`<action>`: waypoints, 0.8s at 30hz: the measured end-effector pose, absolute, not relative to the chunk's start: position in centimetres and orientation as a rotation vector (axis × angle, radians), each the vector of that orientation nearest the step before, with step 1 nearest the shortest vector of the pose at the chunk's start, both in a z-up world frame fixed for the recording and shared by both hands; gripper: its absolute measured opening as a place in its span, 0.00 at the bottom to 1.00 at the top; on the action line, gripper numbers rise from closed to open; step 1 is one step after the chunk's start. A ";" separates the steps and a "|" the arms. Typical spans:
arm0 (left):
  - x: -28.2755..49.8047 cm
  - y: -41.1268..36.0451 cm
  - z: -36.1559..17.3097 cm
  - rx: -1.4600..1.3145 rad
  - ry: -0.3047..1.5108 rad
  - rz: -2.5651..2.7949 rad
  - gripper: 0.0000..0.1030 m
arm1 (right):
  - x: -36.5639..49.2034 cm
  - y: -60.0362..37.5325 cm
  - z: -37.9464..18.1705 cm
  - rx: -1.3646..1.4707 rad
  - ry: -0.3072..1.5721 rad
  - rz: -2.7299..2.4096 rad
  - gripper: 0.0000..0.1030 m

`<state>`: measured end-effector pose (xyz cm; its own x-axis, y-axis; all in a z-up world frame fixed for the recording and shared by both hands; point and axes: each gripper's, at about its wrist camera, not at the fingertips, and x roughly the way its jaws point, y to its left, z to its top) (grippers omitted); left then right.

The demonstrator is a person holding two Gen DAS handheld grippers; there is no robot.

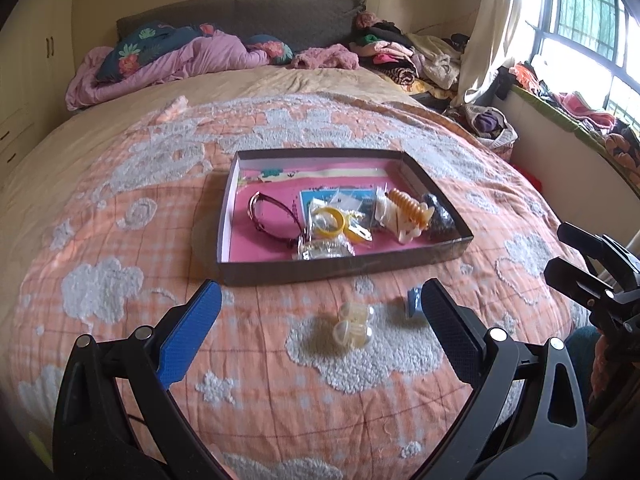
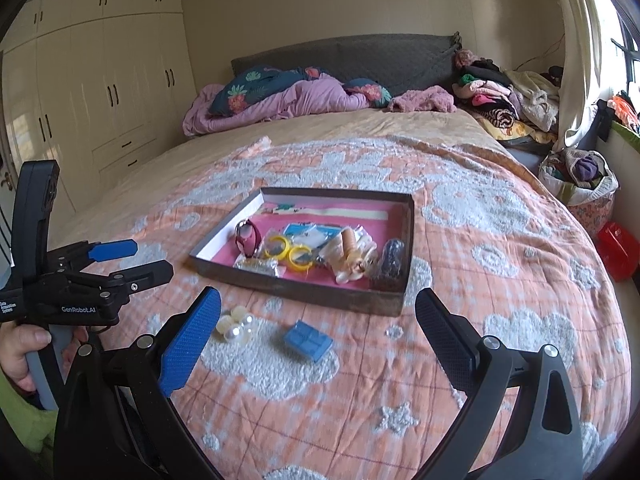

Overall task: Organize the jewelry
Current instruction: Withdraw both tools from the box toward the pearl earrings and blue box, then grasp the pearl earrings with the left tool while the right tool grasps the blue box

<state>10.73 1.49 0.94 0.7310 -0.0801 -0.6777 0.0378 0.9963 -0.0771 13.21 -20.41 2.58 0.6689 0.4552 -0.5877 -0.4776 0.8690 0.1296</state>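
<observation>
Rumpled pink duvet (image 2: pixel 280 106), cream wardrobe (image 2: pixel 100 92)

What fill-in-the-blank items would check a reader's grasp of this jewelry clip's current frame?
1. The pearl hair clip lies ____ the box, on the blanket.
2. The small card beside it is ____ in colour.
3. The left gripper and the right gripper both have their jaws ____.
4. The two bangles in the box are ____.

Missing words: outside; blue; open; yellow
</observation>
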 end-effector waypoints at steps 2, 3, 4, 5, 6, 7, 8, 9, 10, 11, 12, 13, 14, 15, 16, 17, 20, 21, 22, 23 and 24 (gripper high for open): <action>10.6 1.3 0.5 -0.057 0.757 -0.071 0.91 | 13.1 -20.3 2.2 -0.039 0.663 0.530 0.94; 10.6 1.2 0.3 -0.055 0.762 -0.072 0.91 | 13.1 -20.2 2.0 -0.043 0.668 0.530 0.94; 10.6 1.1 0.0 -0.052 0.770 -0.073 0.91 | 13.1 -20.1 1.7 -0.048 0.675 0.531 0.94; 10.6 1.1 -0.3 -0.051 0.776 -0.075 0.91 | 13.1 -20.0 1.5 -0.050 0.680 0.533 0.94; 10.5 1.0 -0.5 -0.050 0.781 -0.076 0.91 | 13.1 -19.9 1.3 -0.052 0.685 0.534 0.94; 10.6 1.0 -0.7 -0.049 0.785 -0.075 0.91 | 13.1 -19.9 1.1 -0.055 0.689 0.535 0.94; 10.6 1.0 -0.8 -0.050 0.789 -0.074 0.91 | 13.2 -19.7 0.7 -0.062 0.699 0.535 0.94; 10.7 1.0 -1.1 -0.054 0.795 -0.074 0.91 | 13.2 -19.7 0.4 -0.067 0.705 0.535 0.94; 10.7 1.0 -1.3 -0.056 0.799 -0.076 0.91 | 13.3 -19.6 0.1 -0.072 0.712 0.533 0.94; 10.8 0.9 -1.5 -0.055 0.806 -0.076 0.91 | 13.2 -19.6 -0.1 -0.076 0.718 0.531 0.94; 10.8 1.0 -1.7 -0.053 0.810 -0.077 0.91 | 13.3 -19.5 -0.4 -0.079 0.725 0.530 0.94; 10.8 0.9 -1.9 -0.052 0.816 -0.079 0.91 | 13.4 -19.5 -0.6 -0.082 0.729 0.529 0.94; 10.9 0.9 -2.2 -0.052 0.821 -0.079 0.91 | 13.5 -19.5 -0.9 -0.086 0.736 0.526 0.94; 11.0 0.9 -2.3 -0.054 0.825 -0.079 0.91 | 13.5 -19.5 -1.1 -0.088 0.741 0.525 0.94; 11.1 0.9 -2.5 -0.055 0.830 -0.081 0.91 | 13.6 -19.4 -1.4 -0.090 0.747 0.524 0.94; 11.1 0.9 -2.7 -0.056 0.834 -0.081 0.91 | 13.7 -19.4 -1.6 -0.092 0.752 0.524 0.94; 11.4 1.0 -3.4 -0.065 0.852 -0.088 0.91 | 14.0 -19.3 -2.3 -0.102 0.767 0.522 0.94; 11.6 1.1 -3.6 -0.066 0.858 -0.088 0.91 | 14.1 -19.3 -2.6 -0.105 0.773 0.522 0.94; 11.7 1.1 -3.9 -0.066 0.865 -0.090 0.91 | 14.2 -19.2 -2.8 -0.106 0.779 0.522 0.94; 11.8 1.2 -4.1 -0.068 0.870 -0.092 0.91 | 14.4 -19.1 -3.1 -0.108 0.783 0.522 0.94; 11.9 1.2 -4.4 -0.073 0.875 -0.096 0.91 | 14.5 -19.1 -3.3 -0.110 0.788 0.521 0.94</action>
<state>11.89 1.20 -4.37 0.6371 -0.1139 -0.7623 0.0543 0.9932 -0.1031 14.45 -19.11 -3.26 0.5866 0.4060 -0.7008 -0.4864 0.8685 0.0961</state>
